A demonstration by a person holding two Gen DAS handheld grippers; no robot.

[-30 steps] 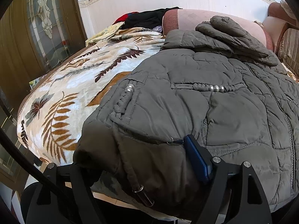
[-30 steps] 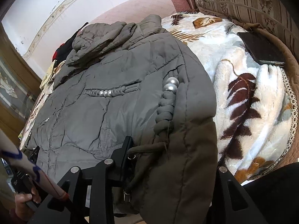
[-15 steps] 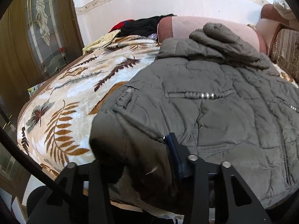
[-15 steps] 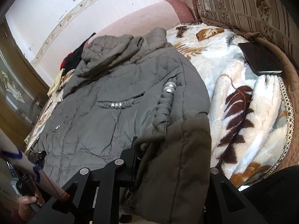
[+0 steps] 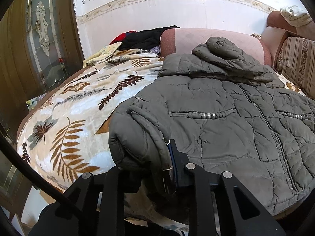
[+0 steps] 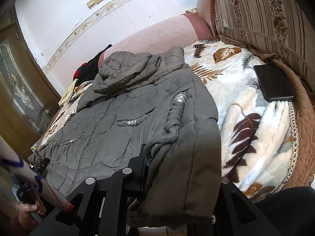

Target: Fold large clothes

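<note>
nearest me, my left claw is clamped on the jacket at its hem corner, fabric bunched between the fingers. my right claw pinches the jacket's other hem corner, cloth draped over the right finger. the jacket lies flat on the leaf blanket, front up, sleeves folded in, hood at its far end against the pink bolster. right of the jacket a black phone rests on the blanket. beyond the jacket's far left, dark clothes are piled.
</note>
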